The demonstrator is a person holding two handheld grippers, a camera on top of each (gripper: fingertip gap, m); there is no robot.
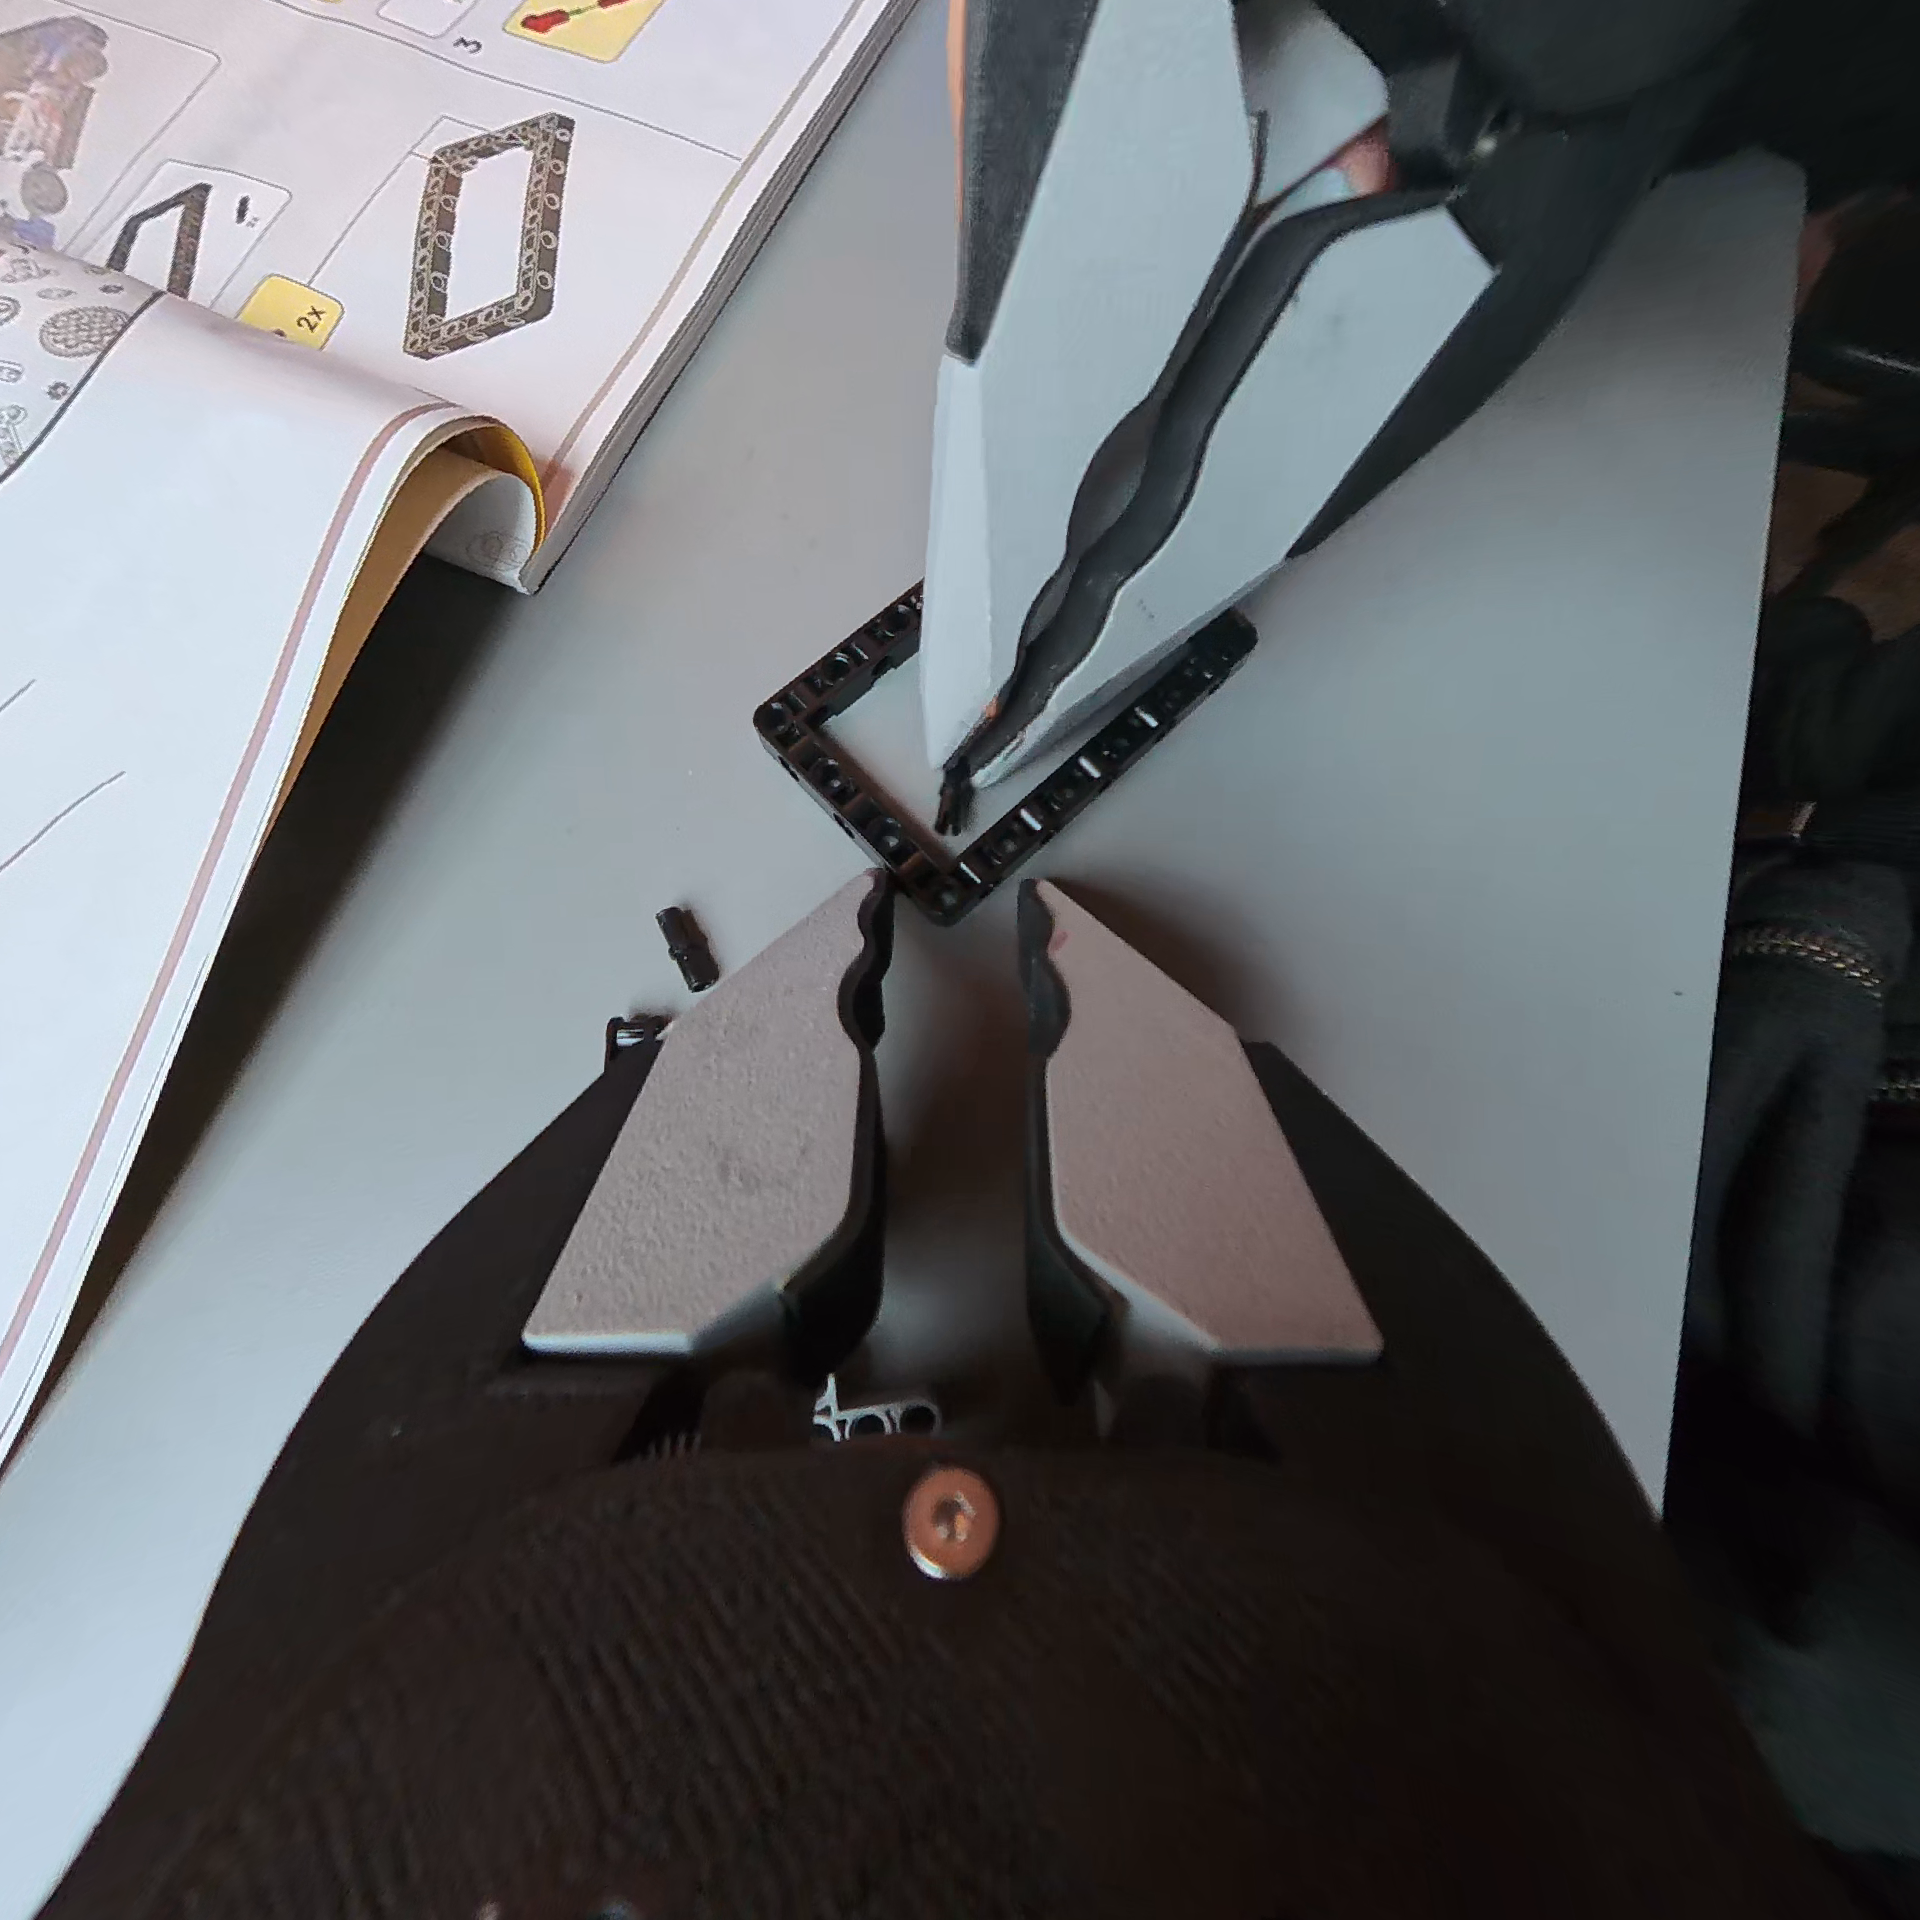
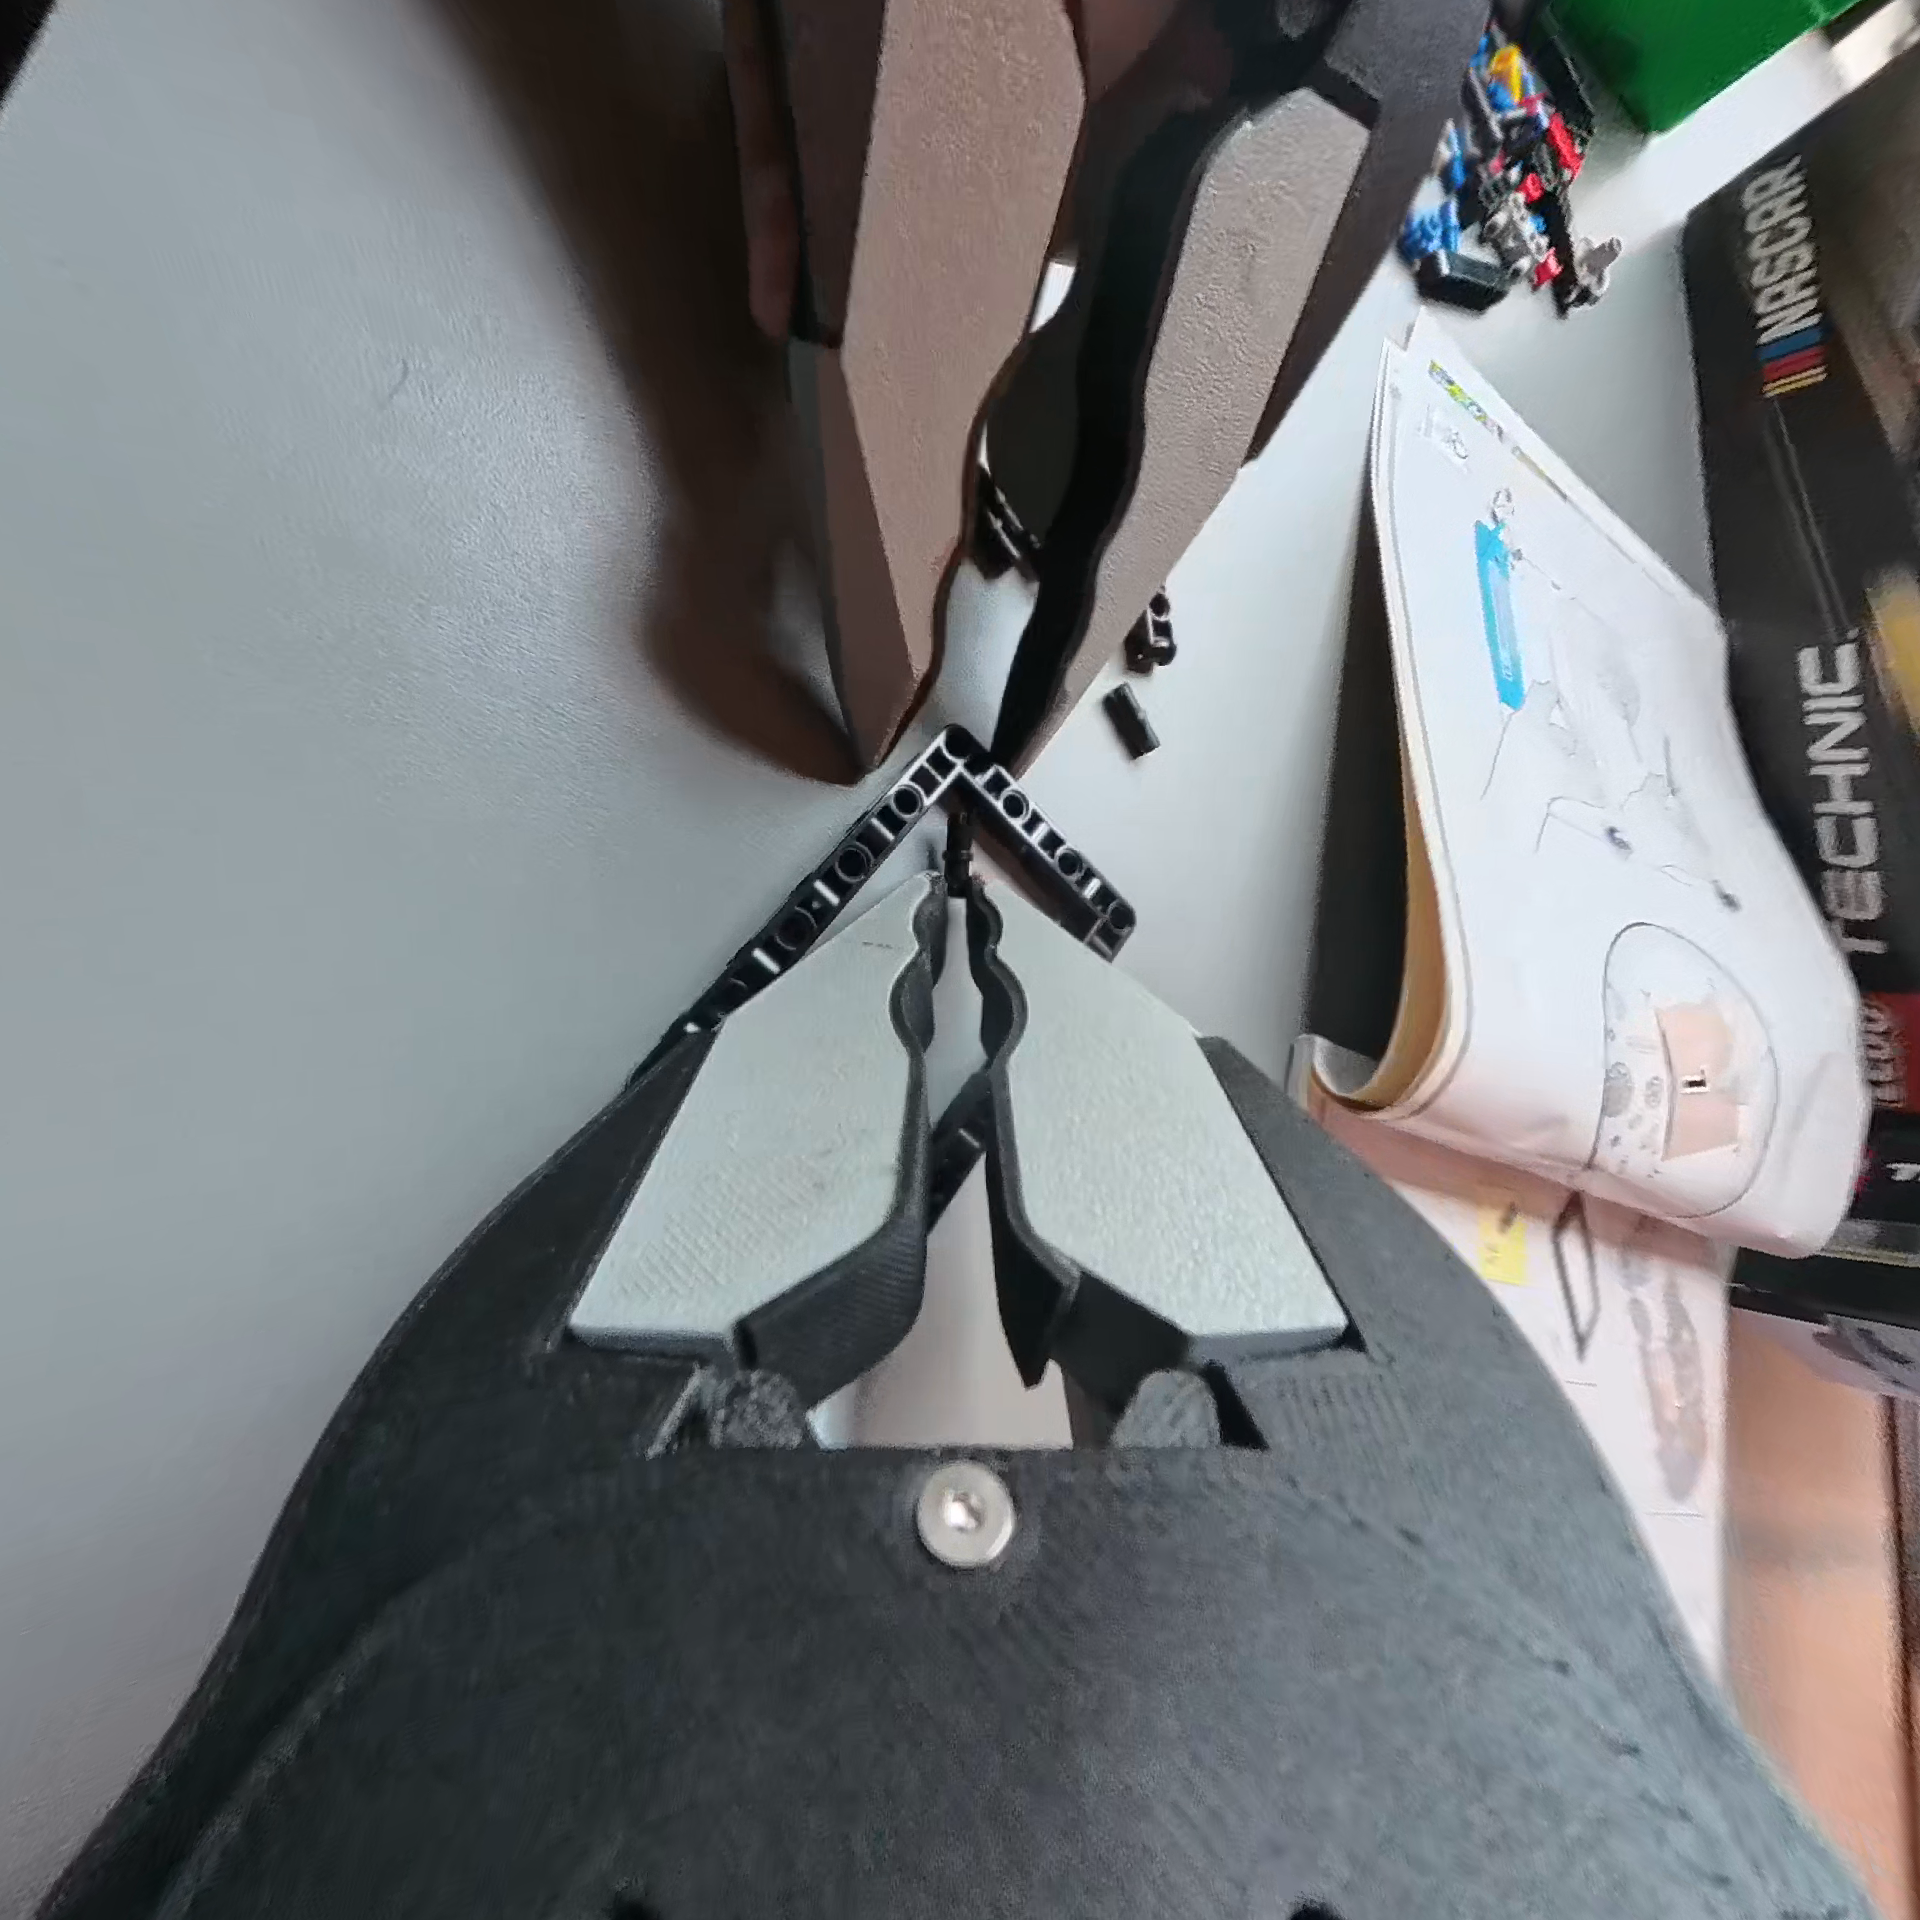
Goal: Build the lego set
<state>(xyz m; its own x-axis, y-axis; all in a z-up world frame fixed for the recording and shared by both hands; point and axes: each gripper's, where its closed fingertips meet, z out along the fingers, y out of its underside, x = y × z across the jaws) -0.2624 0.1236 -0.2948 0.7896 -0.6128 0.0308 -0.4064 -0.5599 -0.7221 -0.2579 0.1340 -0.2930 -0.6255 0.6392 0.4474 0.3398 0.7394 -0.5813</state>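
My right tongs (image 1: 951, 805) are pinching a small black pin (image 2: 961, 847) at their very tips, with the pin poking down inside the black frame (image 1: 831, 769) that lies flat on the grey tabletop (image 1: 1455, 831). My left tongs (image 1: 956, 914) are spread apart with nothing between them, their tips just short of the frame's nearest corner, one fingertip (image 1: 873, 914) almost touching its edge. Seen from the right tongs, that corner (image 2: 961, 758) sits directly ahead of the pin, with the left tongs (image 2: 940, 717) coming in from beyond it. A loose black pin (image 1: 686, 943) lies just to the left of my left tongs, and a second one (image 1: 634, 1031) is partly hidden behind them. The open instruction booklet (image 1: 343, 260) lies farther left. Beyond it from the right tongs are a dark box (image 2: 1829, 582) and a heap of mixed bricks (image 2: 1507, 197).
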